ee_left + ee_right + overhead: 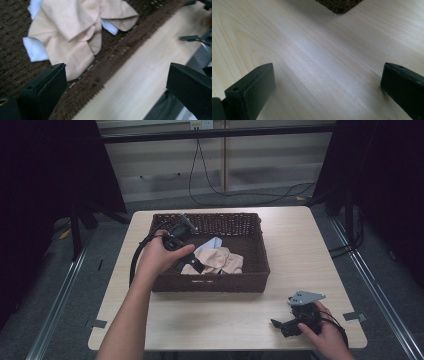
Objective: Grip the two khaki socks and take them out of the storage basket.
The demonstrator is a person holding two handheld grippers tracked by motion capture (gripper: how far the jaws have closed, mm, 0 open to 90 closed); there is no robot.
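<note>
Cloth [72,32] lies bunched in the basket [250,270]; the wide-open, empty left gripper [192,265] could snag its near wall, while the right gripper [285,326] rests open

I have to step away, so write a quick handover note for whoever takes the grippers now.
Left gripper: open, jaws wide apart, held over the near part of the wicker basket, holding nothing.
Right gripper: open, low over the bare table near its front right corner, holding nothing.
Beige cloth: lying crumpled inside the basket, with a white cloth partly under it.
Done: nothing gripped yet.
Left: probably close the left gripper on the beige cloth; the right gripper is free to help.
</note>
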